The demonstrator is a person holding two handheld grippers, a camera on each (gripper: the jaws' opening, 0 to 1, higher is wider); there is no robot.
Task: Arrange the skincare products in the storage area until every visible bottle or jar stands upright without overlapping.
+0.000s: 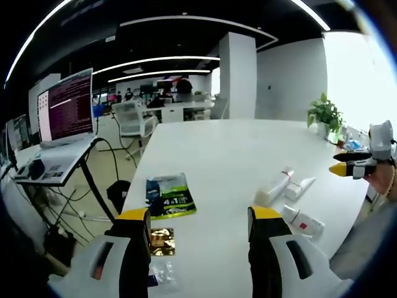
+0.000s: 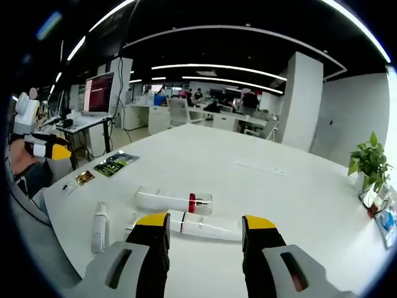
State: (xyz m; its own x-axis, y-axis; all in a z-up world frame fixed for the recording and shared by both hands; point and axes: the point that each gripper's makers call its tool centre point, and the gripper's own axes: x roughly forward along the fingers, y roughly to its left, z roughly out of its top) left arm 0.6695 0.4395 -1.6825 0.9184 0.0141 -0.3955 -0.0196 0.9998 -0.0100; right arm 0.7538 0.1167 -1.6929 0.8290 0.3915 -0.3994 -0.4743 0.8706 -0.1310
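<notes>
three white skincare containers lie on their sides near one long edge of the white table (image 2: pixel 260 186): a bottle with a red band (image 2: pixel 173 201), a long tube (image 2: pixel 205 227) just beside it, and a small tube (image 2: pixel 99 226) apart toward the corner. right gripper (image 2: pixel 205 228) hangs over the long tube, jaws parted, nothing grasped. left gripper (image 1: pixel 198 222) likewise released, above a green packet (image 1: pixel 169 195) and gold sachet (image 1: pixel 162 241) at the opposite edge.

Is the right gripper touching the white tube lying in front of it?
Apart. In the right gripper view, the open right gripper hangs over the tube, touching nothing.
</notes>
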